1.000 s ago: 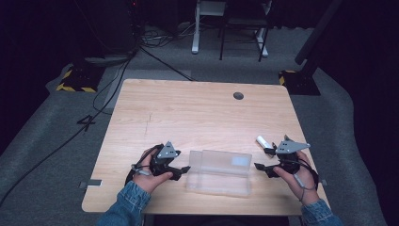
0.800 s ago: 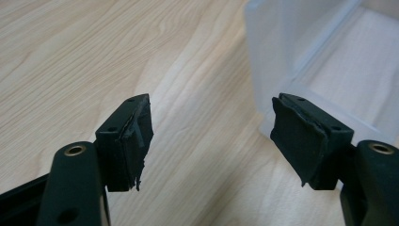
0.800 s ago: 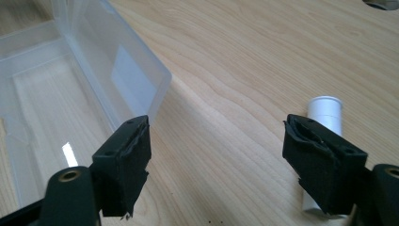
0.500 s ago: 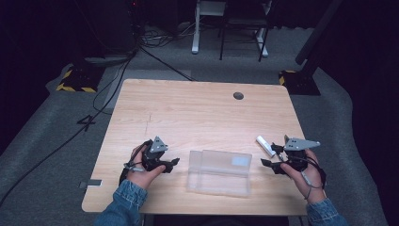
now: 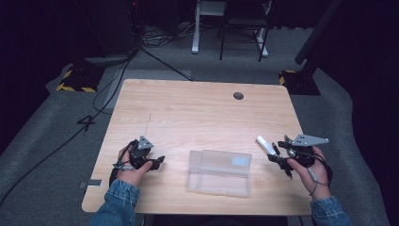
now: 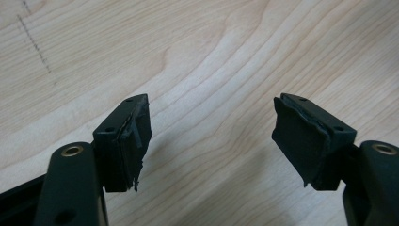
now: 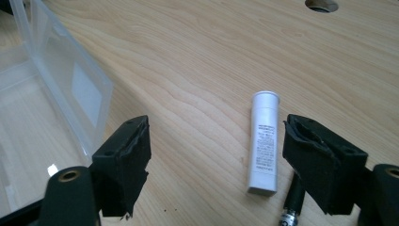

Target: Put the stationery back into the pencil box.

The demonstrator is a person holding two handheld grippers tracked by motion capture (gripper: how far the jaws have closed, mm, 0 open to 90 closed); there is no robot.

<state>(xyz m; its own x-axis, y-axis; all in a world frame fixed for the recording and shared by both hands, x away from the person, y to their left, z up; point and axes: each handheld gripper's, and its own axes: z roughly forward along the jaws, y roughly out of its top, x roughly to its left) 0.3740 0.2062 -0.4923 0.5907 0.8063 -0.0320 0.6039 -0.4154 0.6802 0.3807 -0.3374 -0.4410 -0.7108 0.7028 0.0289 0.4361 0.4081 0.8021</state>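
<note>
On the wooden table (image 5: 197, 113) lies a clear plastic box (image 5: 219, 172), open; the left gripper (image 6: 211, 136) is spread wide over bare wood; the right gripper (image 7: 216, 160) is spread wide too, a white tube (image 7: 263, 141) lying between its jaws.

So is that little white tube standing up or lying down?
Lying down: the white tube rests lengthwise on the table, printed label facing up.
</note>
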